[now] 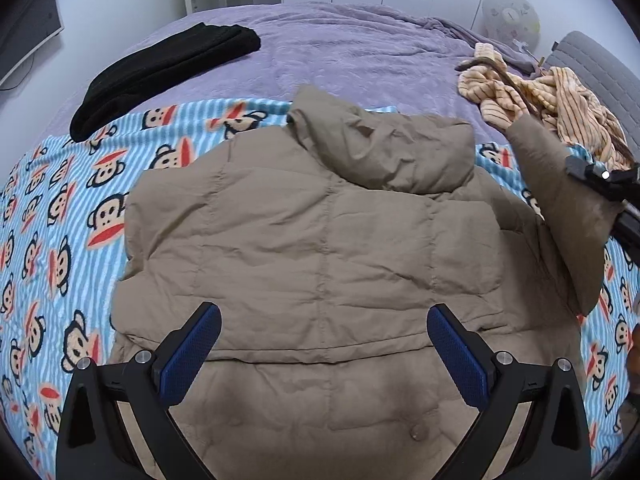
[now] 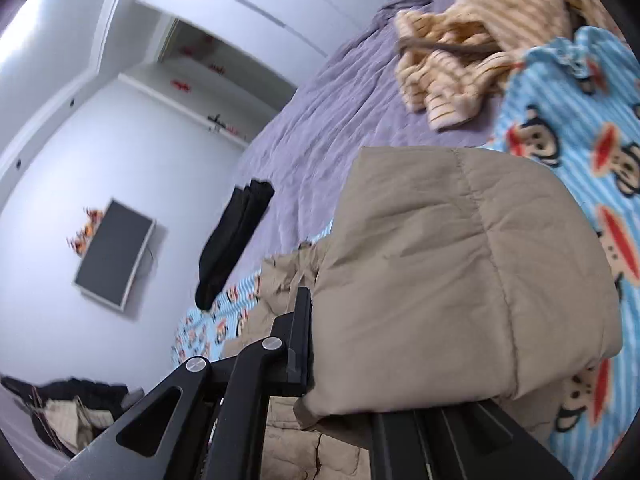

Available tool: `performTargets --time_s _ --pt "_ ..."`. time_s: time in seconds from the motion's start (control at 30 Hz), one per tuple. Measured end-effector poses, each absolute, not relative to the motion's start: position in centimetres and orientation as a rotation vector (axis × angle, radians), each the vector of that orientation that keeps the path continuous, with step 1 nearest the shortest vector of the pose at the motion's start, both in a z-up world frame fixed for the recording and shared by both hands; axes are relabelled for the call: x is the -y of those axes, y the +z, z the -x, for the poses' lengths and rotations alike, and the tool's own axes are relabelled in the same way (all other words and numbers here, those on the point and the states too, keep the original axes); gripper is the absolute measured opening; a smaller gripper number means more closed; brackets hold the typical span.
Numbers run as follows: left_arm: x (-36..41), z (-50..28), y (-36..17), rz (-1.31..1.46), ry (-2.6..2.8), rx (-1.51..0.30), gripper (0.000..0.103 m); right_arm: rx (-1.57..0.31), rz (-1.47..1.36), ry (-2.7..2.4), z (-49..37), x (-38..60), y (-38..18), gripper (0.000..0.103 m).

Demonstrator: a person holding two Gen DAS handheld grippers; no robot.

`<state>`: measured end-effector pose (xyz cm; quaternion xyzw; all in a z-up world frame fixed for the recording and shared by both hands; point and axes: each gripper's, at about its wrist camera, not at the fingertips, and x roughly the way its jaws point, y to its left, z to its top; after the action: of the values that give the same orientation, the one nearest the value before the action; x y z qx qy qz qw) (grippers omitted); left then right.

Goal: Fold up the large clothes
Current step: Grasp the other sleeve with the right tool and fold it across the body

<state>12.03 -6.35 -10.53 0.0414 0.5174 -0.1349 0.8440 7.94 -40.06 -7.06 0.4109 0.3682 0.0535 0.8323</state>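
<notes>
Fingers (image 1: pixel 456 354) of the left gripper (image 1: pixel 324 354) hang wide apart over the tan puffer jacket's (image 1: pixel 320 248) hem, back up on the monkey blanket (image 1: pixel 60 216); off right, the right gripper (image 2: pixel 340 344) clamps the sleeve (image 2: pixel 460 272), raised, nearer for folding inward.

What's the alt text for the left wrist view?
A tan puffer jacket lies flat on a monkey-print blanket, with the open left gripper above its hem. At right, the right gripper lifts one sleeve; black clothing and a striped garment lie behind.
</notes>
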Motion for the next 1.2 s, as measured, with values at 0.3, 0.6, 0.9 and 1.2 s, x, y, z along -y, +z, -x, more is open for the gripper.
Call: performTargets --time_s 0.3,0.6,0.9,1.2 --pt "3.7 -14.3 -13.2 -0.036 -0.245 -1.112 0.103 -1.079 -0.821 0.123 -12.6 30.7 -18.2 0.006" --pt "4.5 -15.0 -14.2 -0.004 -0.276 -1.132 0.103 -1.102 -0.915 0.098 -9.7 31.4 -18.4 0.075" --pt "1.2 -16.8 -12.5 0.093 -0.305 -1.104 0.103 -0.93 -1.07 -0.17 -6.7 38.0 -15.6 0.043" --pt "-4.0 -17.6 -12.0 0.365 -0.408 -1.101 0.103 -0.986 -0.581 0.159 -11.8 25.7 -11.5 0.01"
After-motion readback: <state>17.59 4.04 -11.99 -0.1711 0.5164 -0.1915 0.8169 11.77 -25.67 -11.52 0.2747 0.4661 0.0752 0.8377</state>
